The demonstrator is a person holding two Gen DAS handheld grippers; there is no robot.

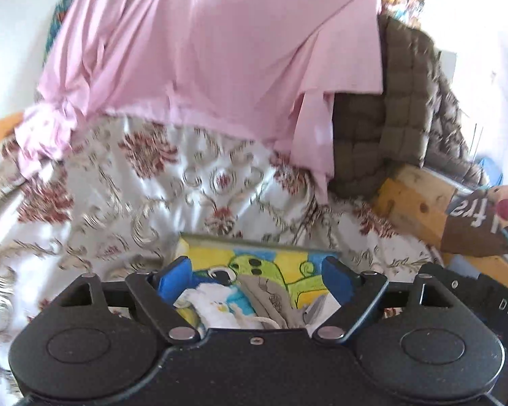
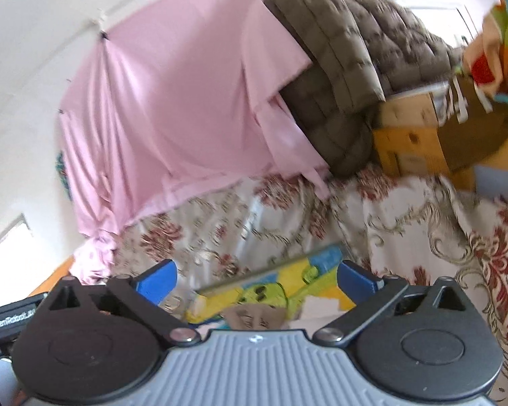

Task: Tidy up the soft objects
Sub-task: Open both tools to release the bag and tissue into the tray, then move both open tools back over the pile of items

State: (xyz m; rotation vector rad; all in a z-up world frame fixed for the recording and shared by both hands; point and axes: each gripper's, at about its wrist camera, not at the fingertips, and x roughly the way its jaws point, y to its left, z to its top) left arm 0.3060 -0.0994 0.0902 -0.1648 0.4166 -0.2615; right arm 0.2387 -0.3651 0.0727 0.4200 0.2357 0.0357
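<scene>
A yellow, green and blue cartoon-print cloth (image 1: 281, 264) lies on the floral bedspread (image 1: 118, 186) just beyond my left gripper (image 1: 254, 277), whose blue pads stand wide open with nothing pressed between them. A small white piece (image 1: 216, 308) and a grey-beige piece (image 1: 271, 301) rest on that cloth. In the right wrist view the same cloth (image 2: 271, 291) lies below my right gripper (image 2: 255, 280), which is also wide open and holds nothing. The grey-beige piece (image 2: 254, 318) shows near its base.
A pink sheet (image 1: 203, 50) hangs over the back of the bed. Next to it a brown quilted blanket (image 1: 389, 101) is piled up. A wooden frame (image 1: 413, 199) and a brown printed item (image 1: 474, 223) are at the right. Colourful fabric (image 2: 501, 44) hangs at the right wrist view's upper right.
</scene>
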